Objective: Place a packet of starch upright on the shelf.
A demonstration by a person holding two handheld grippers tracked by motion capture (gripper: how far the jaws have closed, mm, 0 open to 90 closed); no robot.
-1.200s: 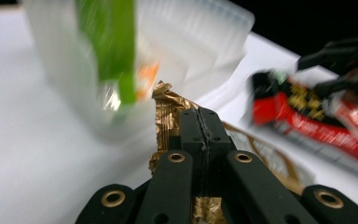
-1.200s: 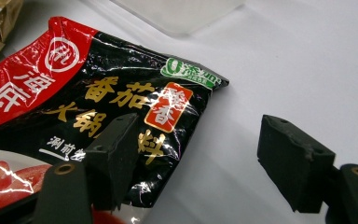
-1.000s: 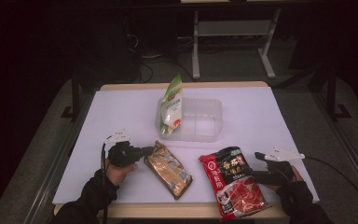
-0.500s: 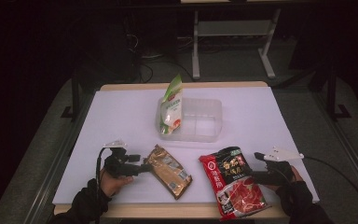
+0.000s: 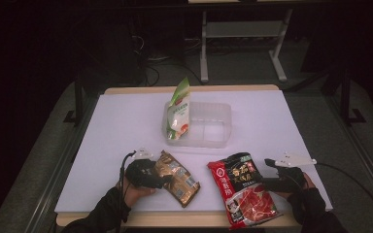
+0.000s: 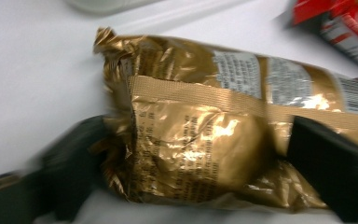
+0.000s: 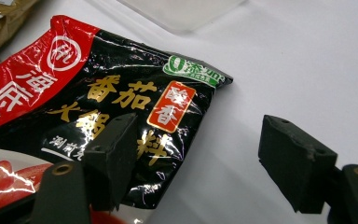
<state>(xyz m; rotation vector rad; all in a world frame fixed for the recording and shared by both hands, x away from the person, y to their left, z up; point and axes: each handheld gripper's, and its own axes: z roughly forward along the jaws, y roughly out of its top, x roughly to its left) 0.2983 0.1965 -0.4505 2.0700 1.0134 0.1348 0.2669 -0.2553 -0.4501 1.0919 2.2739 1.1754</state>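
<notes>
Left gripper (image 5: 162, 180) stood spread, its jaws having just been opening, straddling the gold packet (image 5: 178, 177), which lay flat near the table (image 5: 116, 126) front edge, long axis running diagonally toward the near right.

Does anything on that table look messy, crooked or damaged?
Nothing is spilled or torn. The green-and-white pouch leans upright in the clear plastic container, poking above its rim. The gold packet lies askew with a crumpled end between the left gripper jaws.
</notes>
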